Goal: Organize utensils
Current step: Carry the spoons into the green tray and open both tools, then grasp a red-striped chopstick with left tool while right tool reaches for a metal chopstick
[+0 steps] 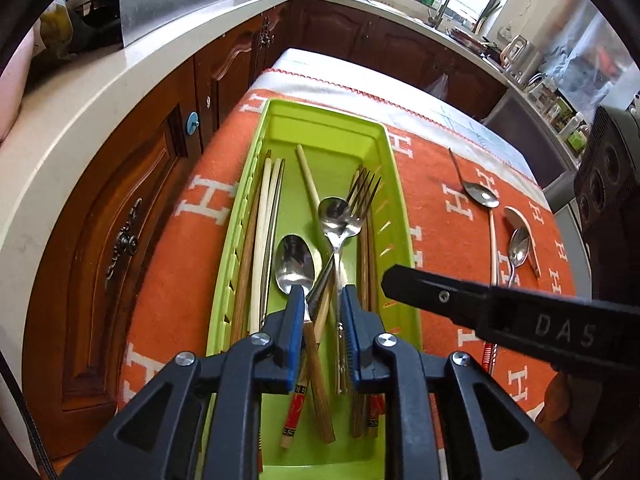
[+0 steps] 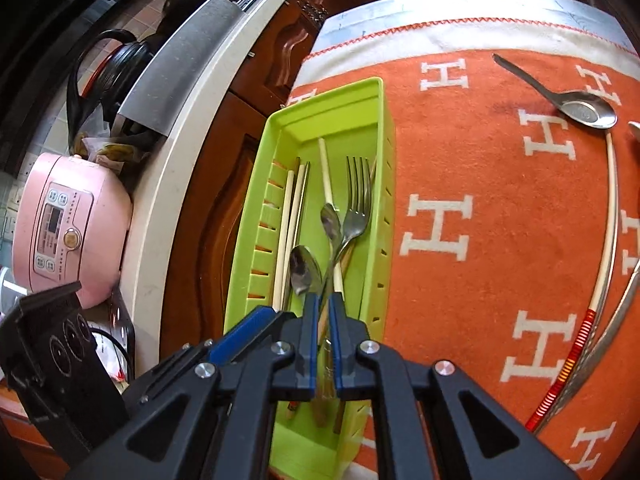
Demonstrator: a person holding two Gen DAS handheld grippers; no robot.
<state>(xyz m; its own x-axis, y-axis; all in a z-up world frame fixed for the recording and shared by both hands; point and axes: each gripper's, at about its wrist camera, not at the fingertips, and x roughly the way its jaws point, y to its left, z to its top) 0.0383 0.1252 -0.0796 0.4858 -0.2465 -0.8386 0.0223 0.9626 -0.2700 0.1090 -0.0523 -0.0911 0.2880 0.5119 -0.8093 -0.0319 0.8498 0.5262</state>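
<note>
Orange-clothed tabletop (image 2: 480,160) under everything, with the green tray (image 1: 400,200) lying lengthwise on it. Above the near end of the tray, the left hand-held gripper (image 1: 323,294), tilted down, jaws a little apart and clamped on nothing, though the neck of a wood-handled spoon (image 1: 294,260) passes between the pads close to one of them. Also above the tray's near end, the right hand-held gripper (image 2: 323,300), jaws almost together with a slim gap showing and nothing visibly pinched there. Inside the tray: chopsticks (image 1: 264,220) lined along the far-side wall from the cloth, forks (image 1: 360,200) toward the other wall, spoons crossing in the middle. Outside the tray, well apart from it on the cloth: a large spoon (image 1: 482,194), a long pale stick (image 1: 493,240) with a red coiled end, and two smaller spoons (image 1: 518,246) overlapping. Looks like the drop-off part of the job, most pieces already in. Next, probably, calls for lifting clear of the tray, swinging away from it to the loose pieces, opening wider, and pinching one thin handle flat against the cloth without dragging its neighbours.
</note>
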